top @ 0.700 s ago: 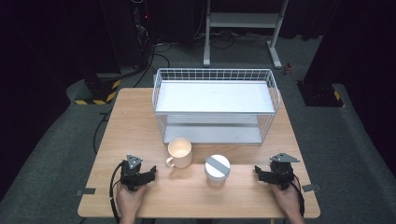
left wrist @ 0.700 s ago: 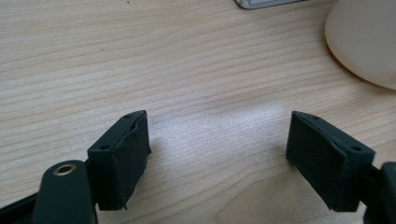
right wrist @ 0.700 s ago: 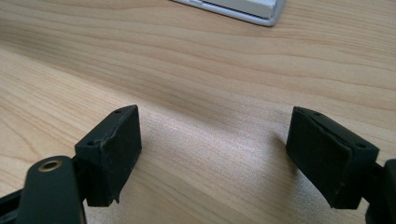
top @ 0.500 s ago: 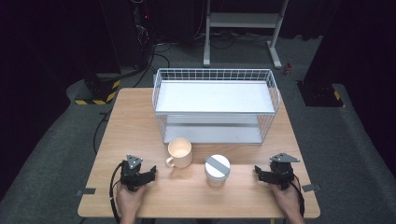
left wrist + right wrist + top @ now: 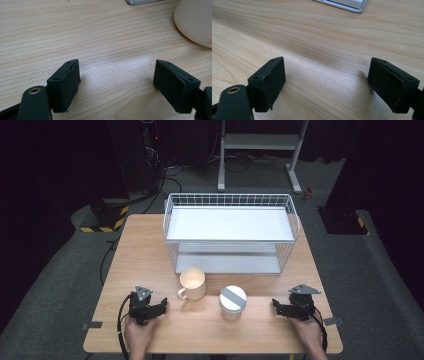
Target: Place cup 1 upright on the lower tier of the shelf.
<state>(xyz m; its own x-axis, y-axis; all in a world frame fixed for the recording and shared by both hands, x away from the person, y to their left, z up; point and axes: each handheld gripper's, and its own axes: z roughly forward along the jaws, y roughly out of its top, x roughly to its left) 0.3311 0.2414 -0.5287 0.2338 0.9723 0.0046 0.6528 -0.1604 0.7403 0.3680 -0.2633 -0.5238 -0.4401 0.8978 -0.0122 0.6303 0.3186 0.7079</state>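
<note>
A cream mug (image 5: 193, 283) stands on the wooden table (image 5: 145, 245) in front of a white wire rack (image 5: 230, 227), its handle toward the front left. To its right stands a white lidded jar (image 5: 232, 302) with a grey stripe across the lid. My left gripper (image 5: 161, 307) rests low at the front left, open, with bare wood between its pads (image 5: 66, 85); the mug's side (image 5: 195, 21) shows at the upper right of the left gripper view. My right gripper (image 5: 276, 308) rests at the front right, open, over bare wood (image 5: 327, 82).
The two-tier wire rack takes up the back half of the table; its base edge (image 5: 347, 5) shows at the top of the right gripper view. Tape marks (image 5: 92, 325) sit at the front corners. Dark floor, cables and a stand (image 5: 260, 150) lie beyond.
</note>
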